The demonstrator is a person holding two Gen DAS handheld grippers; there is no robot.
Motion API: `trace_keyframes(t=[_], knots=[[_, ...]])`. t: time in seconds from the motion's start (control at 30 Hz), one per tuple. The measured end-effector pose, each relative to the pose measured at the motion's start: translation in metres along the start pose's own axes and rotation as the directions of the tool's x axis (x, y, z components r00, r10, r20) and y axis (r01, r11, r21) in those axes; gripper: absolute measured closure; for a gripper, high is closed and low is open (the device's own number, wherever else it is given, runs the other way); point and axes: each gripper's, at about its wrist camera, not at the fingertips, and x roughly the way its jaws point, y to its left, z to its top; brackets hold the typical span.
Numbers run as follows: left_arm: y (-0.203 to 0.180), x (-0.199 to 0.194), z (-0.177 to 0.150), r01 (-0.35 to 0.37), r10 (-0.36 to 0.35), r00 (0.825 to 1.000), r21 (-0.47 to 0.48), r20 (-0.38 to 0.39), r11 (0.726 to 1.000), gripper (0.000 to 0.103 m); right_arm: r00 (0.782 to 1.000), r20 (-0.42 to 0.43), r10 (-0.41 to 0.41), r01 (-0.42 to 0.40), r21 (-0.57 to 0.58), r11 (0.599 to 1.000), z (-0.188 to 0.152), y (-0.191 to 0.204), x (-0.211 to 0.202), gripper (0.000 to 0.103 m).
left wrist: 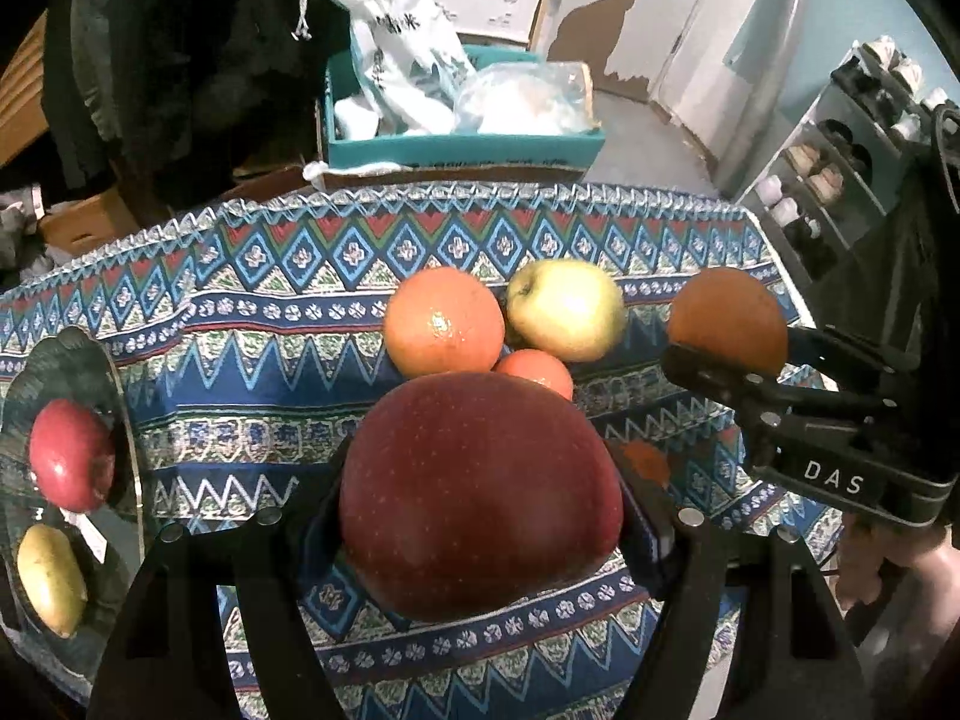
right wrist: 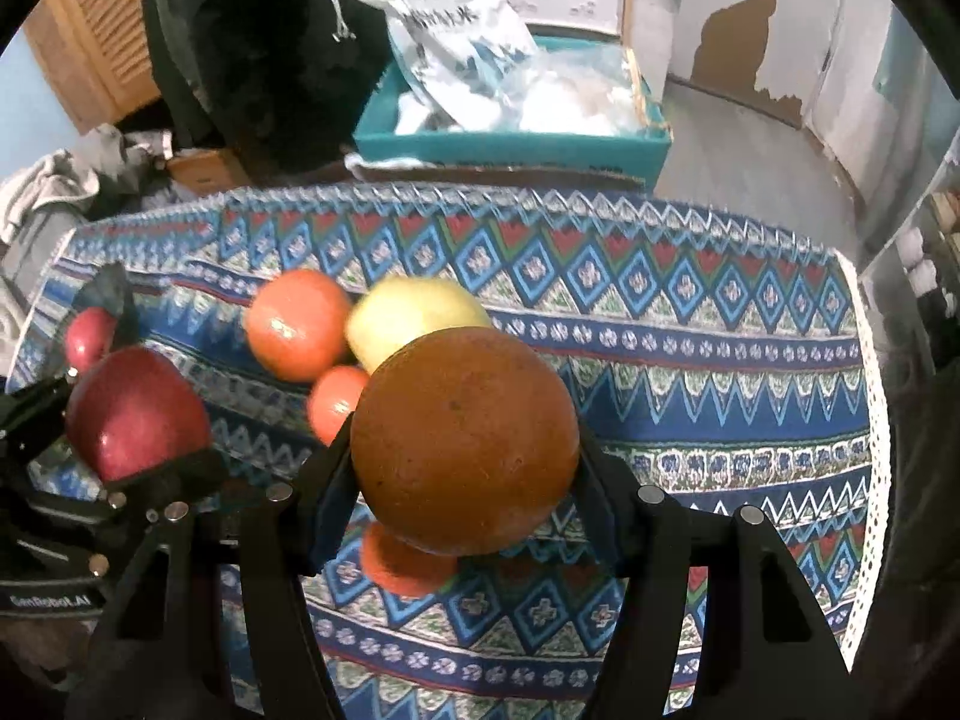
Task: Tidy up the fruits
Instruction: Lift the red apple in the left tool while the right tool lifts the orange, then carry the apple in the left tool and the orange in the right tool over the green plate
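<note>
My left gripper (left wrist: 480,498) is shut on a large red apple (left wrist: 480,492), held above the patterned cloth; it also shows in the right wrist view (right wrist: 135,414). My right gripper (right wrist: 465,450) is shut on a dull orange (right wrist: 465,441), seen from the left wrist view (left wrist: 726,324) at the right. On the cloth lie a bright orange (left wrist: 444,321), a yellow-green apple (left wrist: 567,309) and a small tangerine (left wrist: 537,372). Another small orange fruit (right wrist: 402,564) lies under the held orange. A glass plate (left wrist: 129,420) at far left holds a red apple (left wrist: 72,456) and a yellow fruit (left wrist: 51,582).
The table wears a blue patterned cloth (right wrist: 690,372) with a white lace edge at the right. Behind it stands a teal box (left wrist: 462,150) with white bags. A shoe rack (left wrist: 840,180) stands at the right, dark clothing at the back left.
</note>
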Motion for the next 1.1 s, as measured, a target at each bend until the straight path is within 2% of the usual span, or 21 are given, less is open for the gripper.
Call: trace_keyframes(t=[0.23,0.53,1.1], knots=[[0.011,-0.032,-0.004,-0.012,0.012,0.998,-0.010,0.056,1.000,0.025,0.999,0.047,0.027,-0.026,-0.027,0.999,0.006,0.021,-0.022,0.039],[0.037,-0.063,-0.012,-0.010,0.015,0.996,-0.063,0.090,0.998,0.025,0.992,0.095,0.082,-0.075,-0.075,0.994,0.011,0.053,-0.042,0.039],[0.079,-0.112,-0.023,-0.064,0.082,0.982,-0.104,0.173,0.992,0.025,0.976,0.146,0.162,-0.138,-0.163,0.977,0.031,0.112,-0.065,0.039]])
